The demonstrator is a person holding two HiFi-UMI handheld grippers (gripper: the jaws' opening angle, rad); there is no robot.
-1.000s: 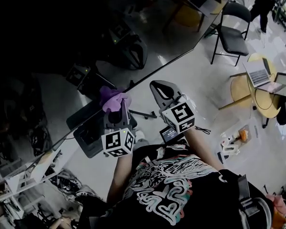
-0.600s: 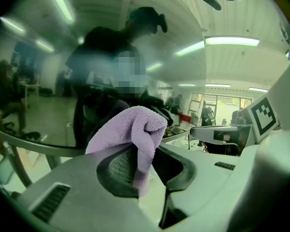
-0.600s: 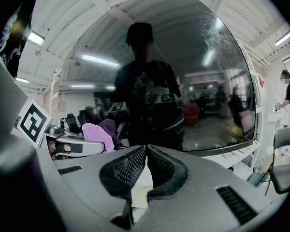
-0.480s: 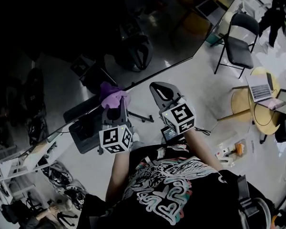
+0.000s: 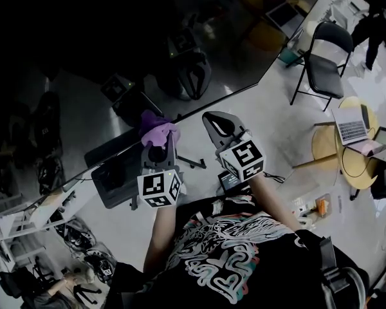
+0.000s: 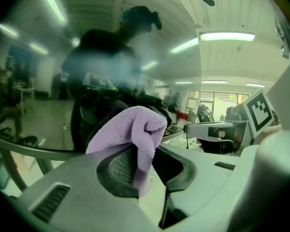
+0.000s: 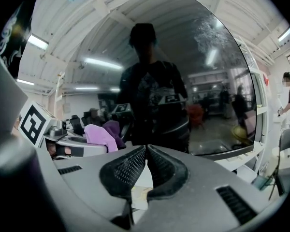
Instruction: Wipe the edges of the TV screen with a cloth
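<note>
Left gripper view: my left gripper (image 6: 147,166) is clamped on the purple cloth (image 6: 130,127). It looks like soft, light terry, bunched above the pads and held low on the fold, so I judge the hold secure. Right gripper (image 7: 146,158): jaws together, empty. Beyond, the cloth is close to the TV screen (image 5: 116,44) lower edge; I cannot confirm contact. The glass is likely fragile, so press lightly.

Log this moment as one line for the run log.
left gripper: shut on purple cloth | cloth: at TV screen edge | right gripper: shut, empty
</note>
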